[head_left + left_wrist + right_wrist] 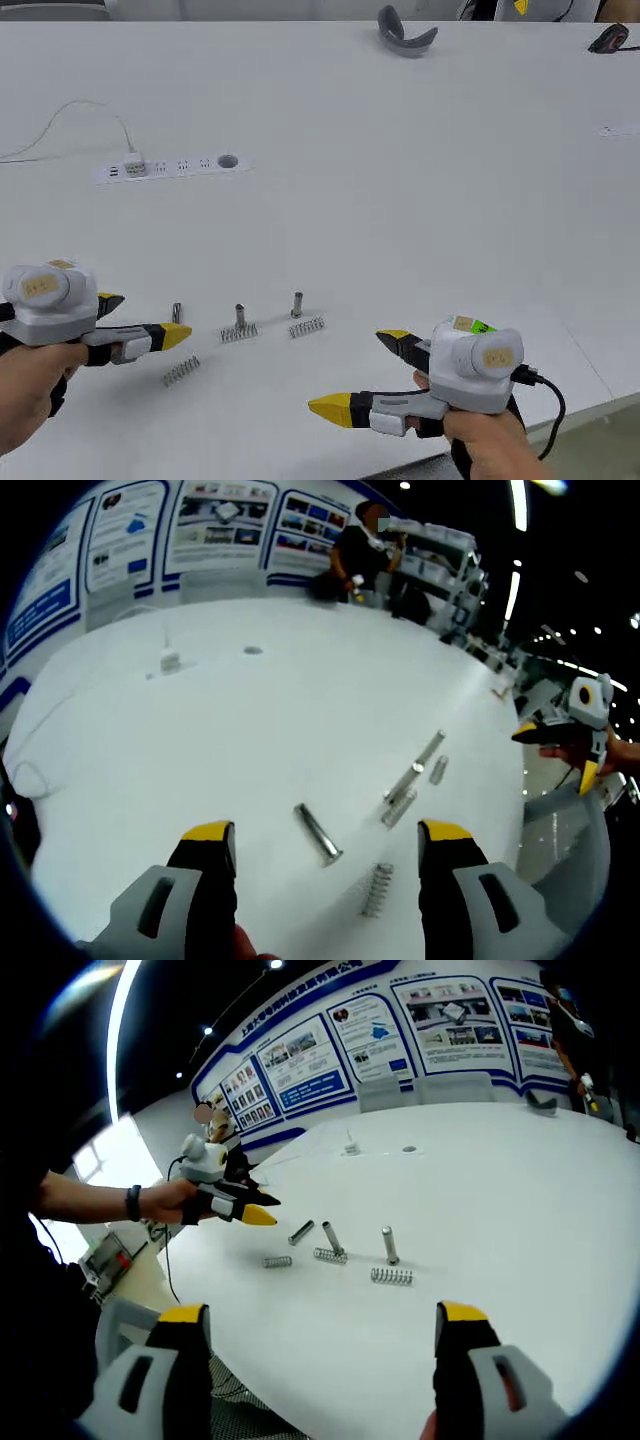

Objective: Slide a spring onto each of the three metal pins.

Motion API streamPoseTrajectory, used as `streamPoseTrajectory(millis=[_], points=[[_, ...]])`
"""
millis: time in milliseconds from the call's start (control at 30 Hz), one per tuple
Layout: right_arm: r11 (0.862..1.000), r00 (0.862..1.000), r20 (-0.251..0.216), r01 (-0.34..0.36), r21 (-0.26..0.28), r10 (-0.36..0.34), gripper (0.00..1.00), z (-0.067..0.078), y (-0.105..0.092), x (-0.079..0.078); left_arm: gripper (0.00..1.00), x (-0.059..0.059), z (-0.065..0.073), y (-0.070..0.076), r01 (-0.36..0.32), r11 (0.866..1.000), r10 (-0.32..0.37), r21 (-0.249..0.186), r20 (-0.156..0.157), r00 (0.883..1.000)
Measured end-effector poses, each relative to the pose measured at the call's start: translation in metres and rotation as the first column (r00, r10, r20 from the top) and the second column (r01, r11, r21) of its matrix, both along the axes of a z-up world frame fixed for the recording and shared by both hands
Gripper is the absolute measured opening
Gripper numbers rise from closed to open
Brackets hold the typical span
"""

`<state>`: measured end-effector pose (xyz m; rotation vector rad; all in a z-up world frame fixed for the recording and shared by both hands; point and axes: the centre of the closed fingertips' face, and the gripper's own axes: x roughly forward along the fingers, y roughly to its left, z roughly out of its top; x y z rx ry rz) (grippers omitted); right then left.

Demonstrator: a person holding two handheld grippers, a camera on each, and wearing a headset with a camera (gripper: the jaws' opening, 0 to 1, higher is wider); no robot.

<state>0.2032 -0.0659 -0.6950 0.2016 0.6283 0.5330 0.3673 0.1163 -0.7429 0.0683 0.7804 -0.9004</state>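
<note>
Well, posters [455, 1010] illegible, L+R jaws apart.

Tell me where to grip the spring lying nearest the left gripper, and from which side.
Grip the spring across its coils near mid-length, coming down from above with the left gripper, jaws either side of its long axis. It lies flat on the table, apart from the nearest pin, so both ends would stay free.
</note>
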Motion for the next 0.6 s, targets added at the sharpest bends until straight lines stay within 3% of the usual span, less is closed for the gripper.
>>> streamPoseTrajectory(millis=[233,600], points=[[1.0,1.0,-0.012,0.002,0.006,-0.002,0.94,-0.005,0.002,0.0,0.68,0.012,-0.016,-0.002,-0.024,1.0,0.024,0.008,-0.033,0.999],[1.0,0.999,-0.035,0.016,0.012,-0.015,0.93,-0.011,-0.002,-0.003,0.55,0.015,-0.036,-0.011,-0.042,0.998,0.044,0.037,-0.07,0.997]])
